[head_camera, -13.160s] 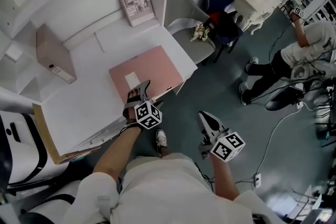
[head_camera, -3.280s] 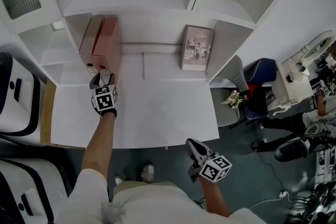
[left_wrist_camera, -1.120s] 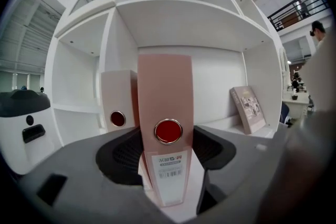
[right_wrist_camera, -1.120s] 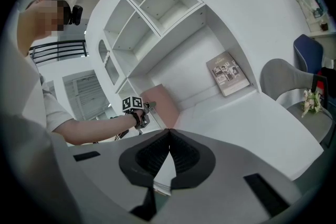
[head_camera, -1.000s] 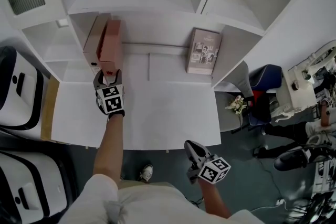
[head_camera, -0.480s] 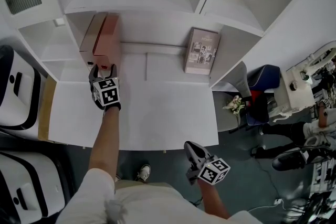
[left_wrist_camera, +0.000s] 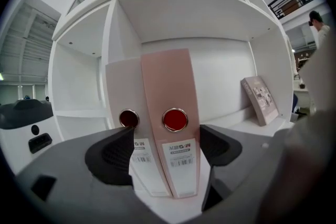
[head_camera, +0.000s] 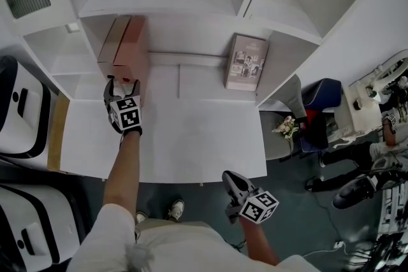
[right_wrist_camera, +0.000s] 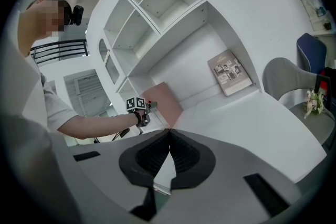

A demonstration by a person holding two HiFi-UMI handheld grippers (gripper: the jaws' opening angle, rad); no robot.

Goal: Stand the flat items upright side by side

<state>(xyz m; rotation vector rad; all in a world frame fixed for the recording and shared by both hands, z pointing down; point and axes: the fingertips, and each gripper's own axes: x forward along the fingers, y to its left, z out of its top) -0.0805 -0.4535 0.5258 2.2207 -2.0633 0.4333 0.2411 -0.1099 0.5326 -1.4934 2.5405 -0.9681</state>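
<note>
Two binders stand upright side by side at the left of the desk, under the shelf: a pink binder (head_camera: pixel 132 48) and a beige binder (head_camera: pixel 113 41) to its left. My left gripper (head_camera: pixel 122 81) is at their front ends and its jaws have just been opening. In the left gripper view both spines, the pink binder (left_wrist_camera: pixel 173 113) and the beige binder (left_wrist_camera: pixel 125 107), show between the spread jaws of the left gripper (left_wrist_camera: pixel 167 152), with no pad pressing on them. My right gripper (head_camera: pixel 233 186) hangs below the desk's front edge, and in its own view the right gripper (right_wrist_camera: pixel 168 136) is shut on nothing.
A book (head_camera: pixel 245 62) leans upright against the shelf's right wall. The white desk (head_camera: pixel 191 137) lies between it and the binders. A white machine (head_camera: pixel 19 111) stands at the left, chairs (head_camera: pixel 315 114) at the right, and a person sits at the far right edge.
The pink binder, flat on the desk in the oldest frame, now stands beside the beige one. Within the last second my left jaws spread off its spine and the hand shifted slightly left.
</note>
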